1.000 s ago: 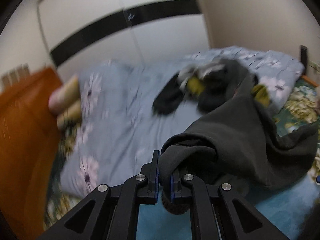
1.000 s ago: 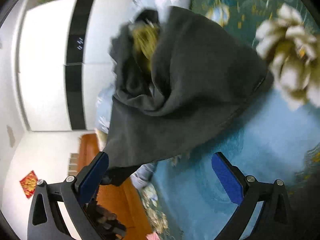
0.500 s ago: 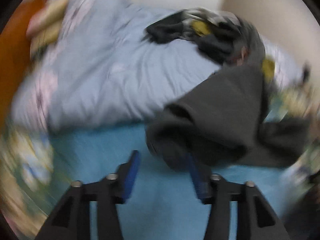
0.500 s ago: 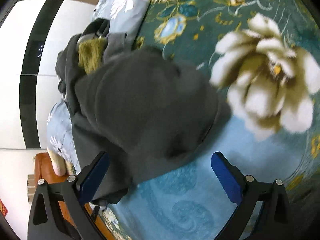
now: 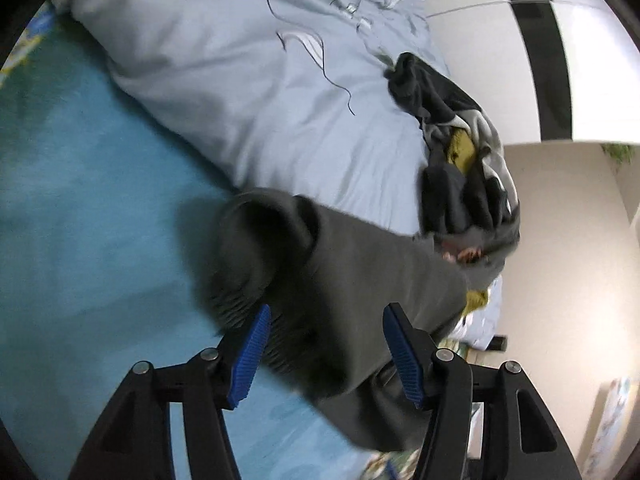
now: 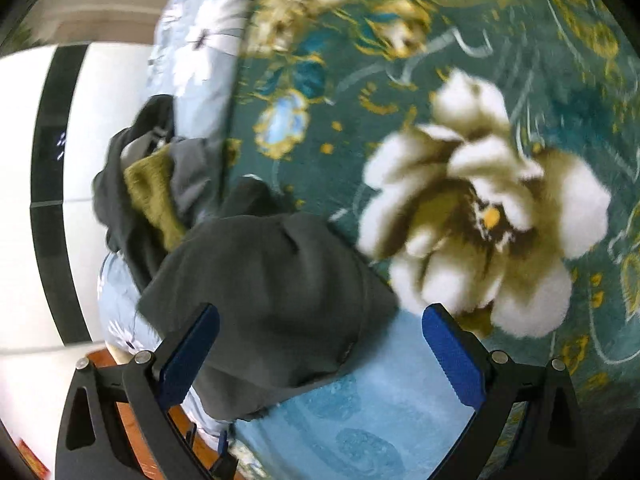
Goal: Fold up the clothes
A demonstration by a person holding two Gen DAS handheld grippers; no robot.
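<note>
Grippers first: your left gripper (image 5: 326,344) is rolled to one side above the bed, so the room shows tilted in its view, and its jaws stand spread wide with nothing pinched. The dark grey garment (image 5: 340,280) lies between and just beyond the blue pads (image 5: 250,350), its ribbed cuff nearest the left-hand pad; whether cloth touches either pad you cannot tell from this view. Your right gripper (image 6: 320,352) is likewise tilted, jaws spread wide and empty, with the same dark grey garment (image 6: 272,292) bunched between and ahead of them. Beyond your left jaws, a pile of dark clothes (image 5: 460,168) with a yellow-green piece rests on the pale blue quilt (image 5: 260,80). Under both grippers lies a teal bedspread (image 6: 360,420) with a large white flower print (image 6: 480,232) ahead of your right-hand pad. A white wardrobe (image 6: 24,200) with a black band stands beyond.
</note>
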